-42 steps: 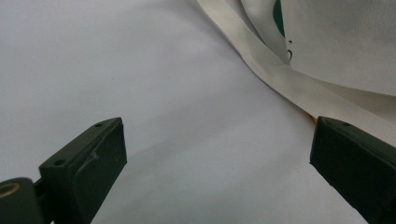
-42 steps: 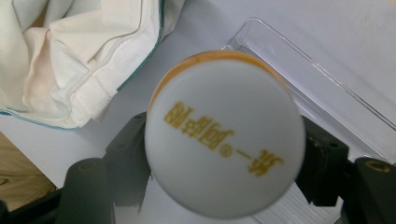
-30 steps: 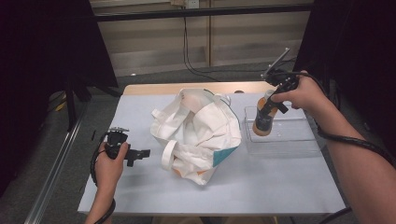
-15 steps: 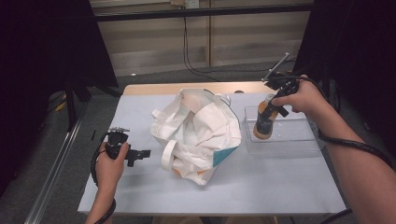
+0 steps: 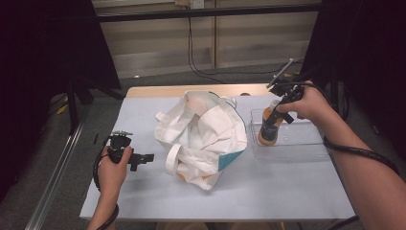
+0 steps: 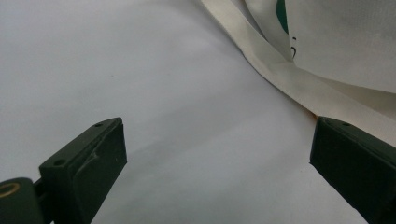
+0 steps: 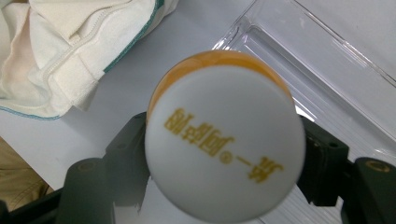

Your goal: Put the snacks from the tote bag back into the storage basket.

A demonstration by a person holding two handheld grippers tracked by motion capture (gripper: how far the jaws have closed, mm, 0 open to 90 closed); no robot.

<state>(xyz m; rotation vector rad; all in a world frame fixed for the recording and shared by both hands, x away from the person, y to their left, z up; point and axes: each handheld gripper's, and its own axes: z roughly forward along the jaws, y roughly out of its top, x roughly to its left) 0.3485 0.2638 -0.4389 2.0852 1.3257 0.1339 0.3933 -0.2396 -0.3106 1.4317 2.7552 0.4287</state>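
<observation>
An orange bottle [image 5: 267, 133] with a white cap [image 7: 224, 144] stands upright at the left end of a clear plastic tray [image 5: 299, 143]. My right gripper [image 5: 274, 116] is shut on the bottle's upper part, one jaw on each side of it below the cap. I cannot tell whether the bottle's base touches the tray floor. A crumpled cream tote bag [image 5: 206, 130] lies in the middle of the table. My left gripper [image 5: 143, 157] rests low on the table left of the bag, open, with bare table between its jaws [image 6: 215, 144].
The table [image 5: 287, 191] has a white cover. A bag strap [image 6: 280, 74] runs just beyond the left gripper's right jaw. The bag's teal-edged corner [image 7: 70, 46] lies close to the tray's left wall [image 7: 243, 32]. Dark stands flank the table.
The right gripper has sunk a little with the bottle, deeper into the tray. The left hand and the bag have kept still.
</observation>
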